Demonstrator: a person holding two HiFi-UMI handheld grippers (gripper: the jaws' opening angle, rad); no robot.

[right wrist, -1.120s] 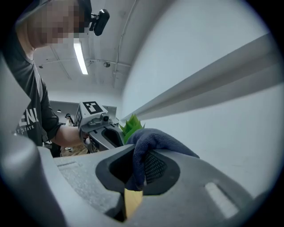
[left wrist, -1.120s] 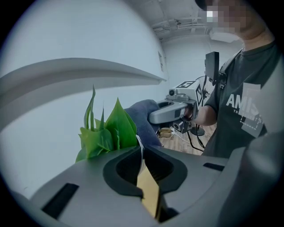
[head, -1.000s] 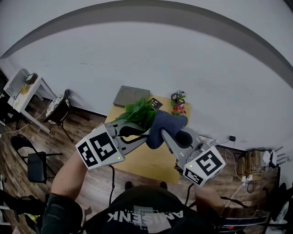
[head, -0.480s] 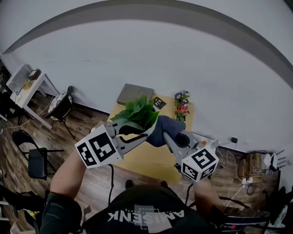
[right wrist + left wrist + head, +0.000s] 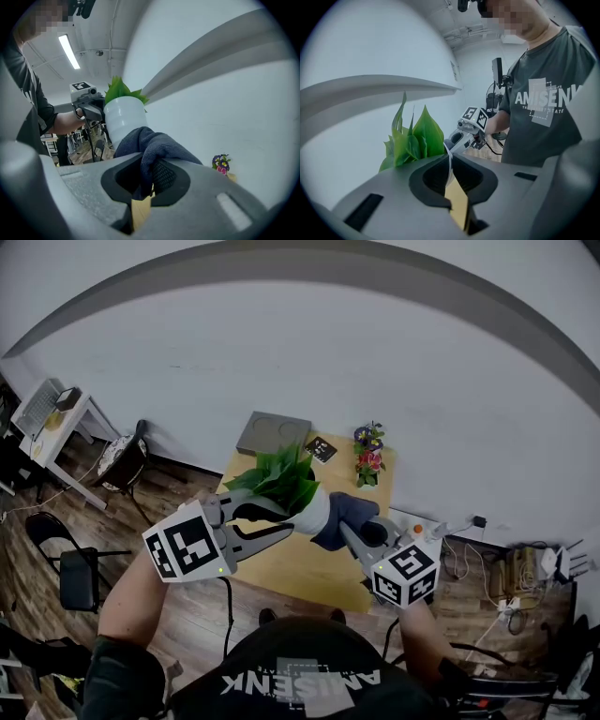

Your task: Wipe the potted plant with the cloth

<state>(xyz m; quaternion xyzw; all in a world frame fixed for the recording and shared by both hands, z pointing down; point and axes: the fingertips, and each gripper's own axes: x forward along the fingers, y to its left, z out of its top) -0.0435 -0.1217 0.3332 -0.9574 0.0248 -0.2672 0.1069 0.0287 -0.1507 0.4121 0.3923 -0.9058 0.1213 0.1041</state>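
The potted plant (image 5: 277,482) has green leaves in a white pot (image 5: 316,512) and is held up above the table. My left gripper (image 5: 281,524) is shut on the pot's thin rim (image 5: 450,161), with the leaves (image 5: 414,139) just past its jaws. My right gripper (image 5: 356,532) is shut on a dark blue cloth (image 5: 343,514). In the right gripper view the cloth (image 5: 154,145) bulges out of the jaws and lies against the pot's white side (image 5: 124,119). The pot's far side is hidden.
Below stands a yellow wooden table (image 5: 305,570). On it are a small pot of purple and red flowers (image 5: 366,454), a grey slab (image 5: 272,435) and a black card (image 5: 321,448). Chairs and a white side table (image 5: 47,418) stand at the left, cables at the right.
My right gripper has slid down and toward me with the cloth, along the pot's side, so more of the white pot shows. The left gripper keeps the plant nearly still.
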